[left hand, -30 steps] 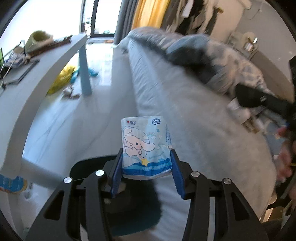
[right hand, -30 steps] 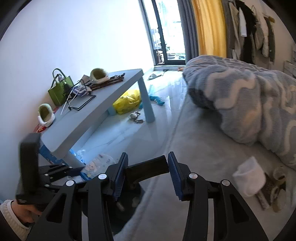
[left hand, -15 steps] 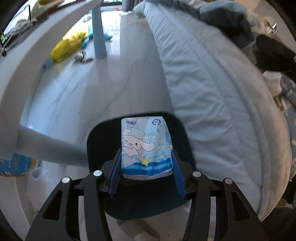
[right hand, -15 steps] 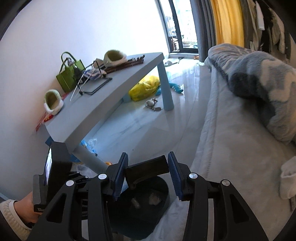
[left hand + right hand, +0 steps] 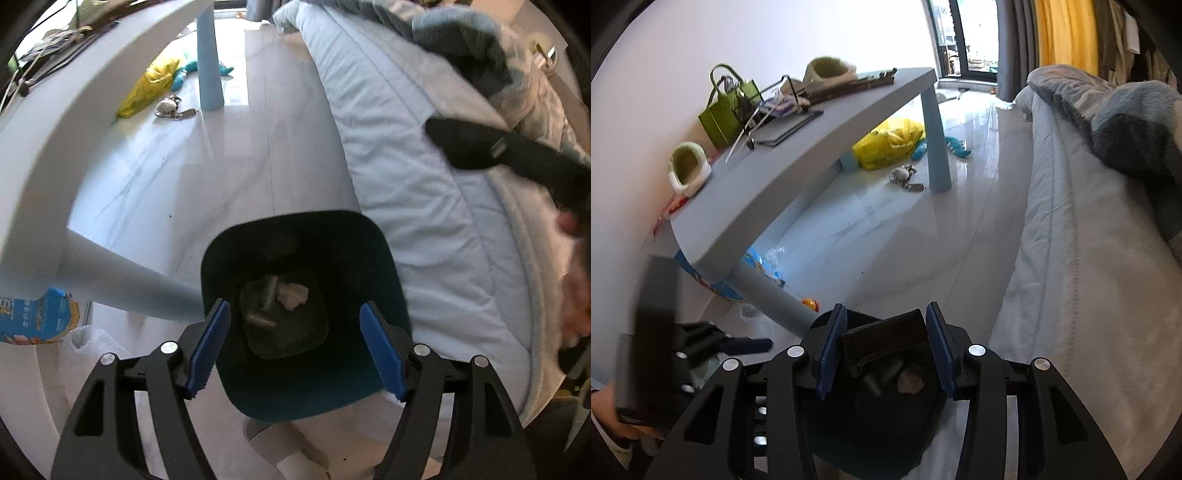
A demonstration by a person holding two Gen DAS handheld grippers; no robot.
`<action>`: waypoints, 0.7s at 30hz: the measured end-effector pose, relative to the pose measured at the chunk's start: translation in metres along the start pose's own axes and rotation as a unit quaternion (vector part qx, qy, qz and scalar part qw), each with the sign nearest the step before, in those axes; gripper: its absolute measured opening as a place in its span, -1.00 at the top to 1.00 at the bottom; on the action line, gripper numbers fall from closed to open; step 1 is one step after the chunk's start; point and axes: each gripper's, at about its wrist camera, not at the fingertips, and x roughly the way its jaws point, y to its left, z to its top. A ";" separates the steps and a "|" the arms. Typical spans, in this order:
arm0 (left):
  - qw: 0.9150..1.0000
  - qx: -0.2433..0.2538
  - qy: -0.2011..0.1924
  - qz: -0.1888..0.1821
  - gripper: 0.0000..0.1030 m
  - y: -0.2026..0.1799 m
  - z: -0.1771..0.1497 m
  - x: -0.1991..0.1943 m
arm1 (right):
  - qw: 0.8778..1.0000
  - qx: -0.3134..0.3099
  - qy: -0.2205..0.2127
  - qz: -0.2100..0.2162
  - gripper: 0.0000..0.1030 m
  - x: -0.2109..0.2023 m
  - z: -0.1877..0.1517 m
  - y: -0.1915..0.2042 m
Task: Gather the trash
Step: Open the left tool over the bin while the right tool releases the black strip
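Observation:
A dark teal trash bin (image 5: 384, 258) stands on the floor between the bed and the table. My left gripper (image 5: 295, 347) is open and empty right above it. In the bin lie a crumpled white tissue (image 5: 291, 295) and grey cylinders (image 5: 267, 295). The cartoon tissue packet is out of sight. My right gripper (image 5: 884, 350) is shut on a dark flat wrapper (image 5: 886, 338) and holds it over the bin (image 5: 886, 417). The left gripper shows at the lower left of the right wrist view (image 5: 701, 343).
A grey-blue table (image 5: 798, 155) with a green bag (image 5: 727, 110) and slippers stands to the left. Its leg (image 5: 129, 291) is next to the bin. A yellow bag (image 5: 890, 142) and toys lie on the floor. The bed (image 5: 424, 166) is on the right.
My left gripper opened over the bin and the cartoon tissue packet left its jaws. My right gripper moved over the bin with the dark wrapper still held.

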 end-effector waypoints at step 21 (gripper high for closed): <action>0.981 -0.048 -0.186 -0.016 0.17 0.030 0.012 -0.107 | 0.989 -0.016 0.147 -0.016 0.12 0.113 -0.046 0.024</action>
